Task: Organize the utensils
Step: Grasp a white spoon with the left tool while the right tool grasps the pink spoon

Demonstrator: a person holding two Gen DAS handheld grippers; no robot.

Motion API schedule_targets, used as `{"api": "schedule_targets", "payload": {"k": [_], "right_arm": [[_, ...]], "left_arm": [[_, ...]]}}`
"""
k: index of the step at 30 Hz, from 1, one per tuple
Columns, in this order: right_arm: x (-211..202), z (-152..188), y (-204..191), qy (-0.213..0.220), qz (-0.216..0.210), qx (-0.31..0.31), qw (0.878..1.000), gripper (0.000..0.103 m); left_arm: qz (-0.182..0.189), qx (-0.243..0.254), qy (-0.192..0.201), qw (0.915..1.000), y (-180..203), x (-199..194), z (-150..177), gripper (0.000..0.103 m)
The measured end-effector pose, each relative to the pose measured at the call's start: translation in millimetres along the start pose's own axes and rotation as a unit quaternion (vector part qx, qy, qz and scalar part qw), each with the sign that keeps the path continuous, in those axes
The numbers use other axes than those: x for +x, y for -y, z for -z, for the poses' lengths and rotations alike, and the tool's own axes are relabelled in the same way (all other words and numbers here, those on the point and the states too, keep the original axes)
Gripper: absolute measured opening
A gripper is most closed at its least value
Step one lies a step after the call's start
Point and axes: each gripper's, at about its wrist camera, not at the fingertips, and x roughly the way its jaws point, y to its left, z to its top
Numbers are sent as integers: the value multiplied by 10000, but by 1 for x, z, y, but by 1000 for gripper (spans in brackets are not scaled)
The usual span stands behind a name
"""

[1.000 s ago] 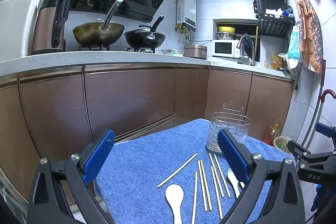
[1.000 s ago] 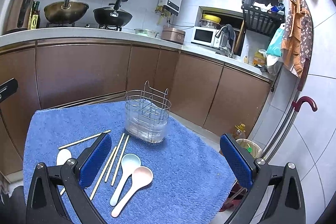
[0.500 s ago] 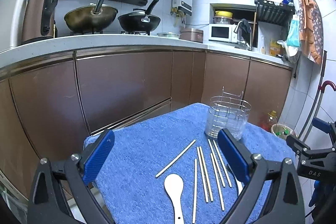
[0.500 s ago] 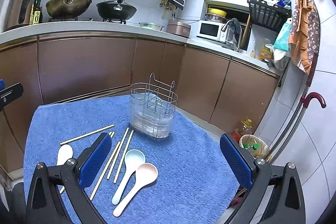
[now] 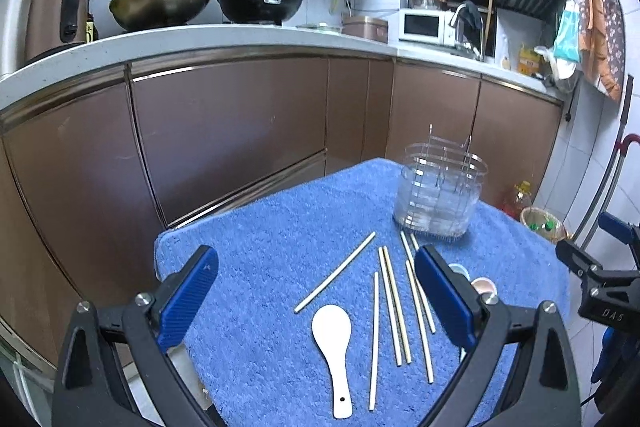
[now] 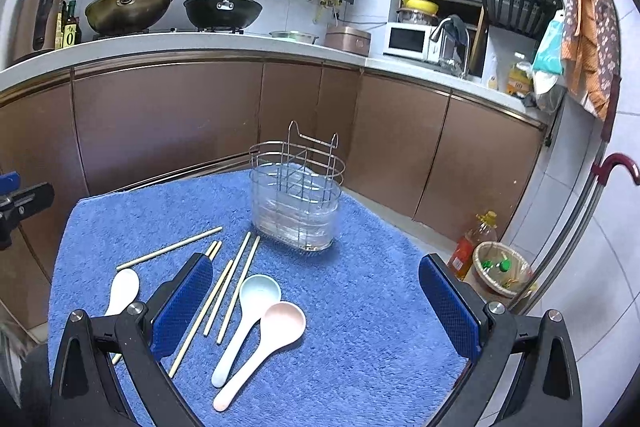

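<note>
A wire utensil holder (image 5: 440, 187) (image 6: 297, 195) with a clear liner stands empty at the far side of a blue towel (image 5: 260, 227) (image 6: 360, 307). Several wooden chopsticks (image 5: 394, 303) (image 6: 232, 279) lie loose in front of it. A white spoon (image 5: 334, 335) (image 6: 122, 287) lies at the left, a pale blue spoon (image 6: 250, 311) and a pink spoon (image 6: 272, 335) to the right. My left gripper (image 5: 320, 303) hovers open above the white spoon and chopsticks. My right gripper (image 6: 316, 307) hangs open over the blue and pink spoons. Both hold nothing.
Brown kitchen cabinets (image 5: 224, 139) run close behind the towel-covered table. On the floor at the right stand an oil bottle (image 6: 472, 243) and a small bin (image 6: 502, 269). A wok (image 6: 128, 7) and pan (image 6: 222, 9) sit on the counter, a microwave (image 6: 408, 41) farther right.
Both grippers have tilted down and come slightly nearer the towel, so the utensils and holder sit higher in each view. Nothing on the towel has moved.
</note>
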Motion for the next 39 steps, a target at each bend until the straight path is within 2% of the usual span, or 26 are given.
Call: {"api": "schedule_targets", "payload": {"k": [6, 8, 10, 13, 16, 18, 20, 23, 26, 28, 31, 35, 39], "right_arm": [[16, 5, 5, -226, -188, 67, 9995, 103], [24, 7, 8, -369, -334, 140, 9987, 103], [32, 11, 11, -518, -429, 192, 9975, 99], [52, 19, 18, -907, -810, 404, 9918, 91], [73, 28, 25, -1320, -1307, 705, 9801, 75], [88, 33, 31, -1566, -1650, 935, 9693, 54], [105, 39, 36, -1833, -1908, 1085, 9582, 44], [127, 48, 39, -2156, -2255, 1194, 9426, 37], [147, 55, 42, -2416, -2426, 1289, 9307, 36], [154, 54, 43, -2455, -2390, 1279, 9307, 36], [163, 54, 46, -2493, -2453, 1239, 9286, 36], [178, 55, 46, -2635, -2615, 1093, 9221, 36], [192, 59, 47, -2800, -2804, 1034, 9123, 36]], "left_arm": [[295, -207, -502, 9981, -14, 23, 5, 99], [537, -412, -813, 9944, -25, 37, 7, 99], [779, -701, -1077, 9886, -37, 49, 11, 98], [1324, -1077, -1498, 9739, -52, 71, 19, 97], [1749, -1394, -1894, 9561, -62, 93, 29, 97], [1860, -1522, -2111, 9475, -67, 108, 36, 96], [2015, -1621, -2273, 9388, -69, 118, 40, 95], [2219, -1621, -2464, 9294, -69, 131, 46, 90], [2383, -1572, -2643, 9212, -67, 141, 53, 81], [2443, -1508, -2735, 9180, -66, 146, 56, 77], [2472, -1425, -2793, 9168, -64, 152, 57, 72], [2455, -1379, -2942, 9133, -60, 164, 60, 59], [2428, -1385, -3035, 9109, -59, 173, 64, 55]]}}
